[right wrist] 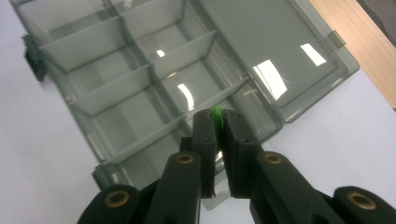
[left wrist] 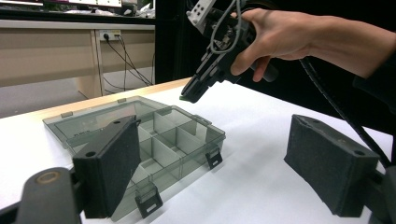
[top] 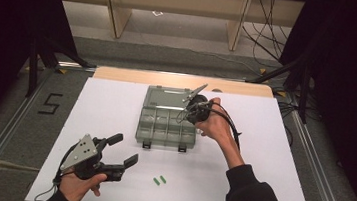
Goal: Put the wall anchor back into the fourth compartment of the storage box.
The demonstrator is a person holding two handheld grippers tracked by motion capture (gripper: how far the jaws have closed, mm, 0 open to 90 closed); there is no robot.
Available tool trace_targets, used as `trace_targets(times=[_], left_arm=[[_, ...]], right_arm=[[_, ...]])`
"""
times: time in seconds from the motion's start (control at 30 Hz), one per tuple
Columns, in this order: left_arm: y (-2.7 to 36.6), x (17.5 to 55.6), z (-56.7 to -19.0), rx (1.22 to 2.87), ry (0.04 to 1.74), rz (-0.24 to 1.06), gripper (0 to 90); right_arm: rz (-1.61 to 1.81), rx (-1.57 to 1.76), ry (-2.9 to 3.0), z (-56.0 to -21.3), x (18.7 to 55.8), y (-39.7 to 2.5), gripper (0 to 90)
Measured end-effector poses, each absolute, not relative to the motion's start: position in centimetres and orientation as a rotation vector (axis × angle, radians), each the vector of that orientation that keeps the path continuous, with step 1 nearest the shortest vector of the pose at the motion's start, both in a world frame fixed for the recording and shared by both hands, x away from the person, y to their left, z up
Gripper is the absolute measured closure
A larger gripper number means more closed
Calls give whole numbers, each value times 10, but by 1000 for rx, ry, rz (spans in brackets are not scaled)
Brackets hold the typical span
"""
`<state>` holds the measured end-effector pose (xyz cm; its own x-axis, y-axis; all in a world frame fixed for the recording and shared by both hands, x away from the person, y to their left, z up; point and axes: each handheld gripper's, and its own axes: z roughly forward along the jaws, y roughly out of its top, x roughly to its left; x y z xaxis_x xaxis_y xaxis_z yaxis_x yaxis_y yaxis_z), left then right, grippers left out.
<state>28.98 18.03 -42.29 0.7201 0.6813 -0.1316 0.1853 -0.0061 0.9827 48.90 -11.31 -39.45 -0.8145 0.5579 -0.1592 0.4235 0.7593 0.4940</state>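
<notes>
Pinching a small green plastic piece (right wrist: pixel 216 113) between right gripper (right wrist: pixel 217 122) jaws, hovering above the open smoky-grey compartmented plastic box (right wrist: pixel 140 79). Holding left gripper (top: pixel 122 151) spread wide, well apart from it, near two green pieces (top: pixel 159 180).

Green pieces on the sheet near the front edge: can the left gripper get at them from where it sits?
Probably yes. The left gripper is open and holds nothing, and the two green pieces lie just beside it on bare white sheet. The organizer box and the right gripper sit farther back.
</notes>
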Motion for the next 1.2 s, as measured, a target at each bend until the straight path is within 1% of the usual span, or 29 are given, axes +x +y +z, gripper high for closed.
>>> trace_targets(times=[0.43,0.8,0.87,0.9,0.93,0.97,1.0,1.03,1.07,1.1,1.2], left_arm=[[181,290,-423,1559,726,452,171],[181,290,-423,1556,727,454,171],[181,290,-423,1555,728,453,170],[181,290,-423,1555,728,452,171],[181,290,-423,1555,729,452,170],[181,290,-423,1555,729,452,171],[181,290,-423,1556,730,452,171],[181,290,-423,1556,730,452,170],[181,290,-423,1556,730,452,170],[181,290,-423,1556,729,453,170],[181,290,-423,1559,730,453,171]], right_arm=[[588,804,2674,-410,509,-109,844],[545,808,2672,-419,514,-107,835],[541,812,2673,-420,515,-107,781],[546,823,2653,-420,514,-106,682],[561,822,2640,-419,514,-107,629],[561,822,2640,-419,514,-107,629],[577,847,2626,-415,512,-107,536],[577,847,2626,-415,512,-107,536],[592,840,2616,-413,511,-107,505],[621,854,2610,-409,505,-107,443],[646,839,2601,-405,498,-106,421]])
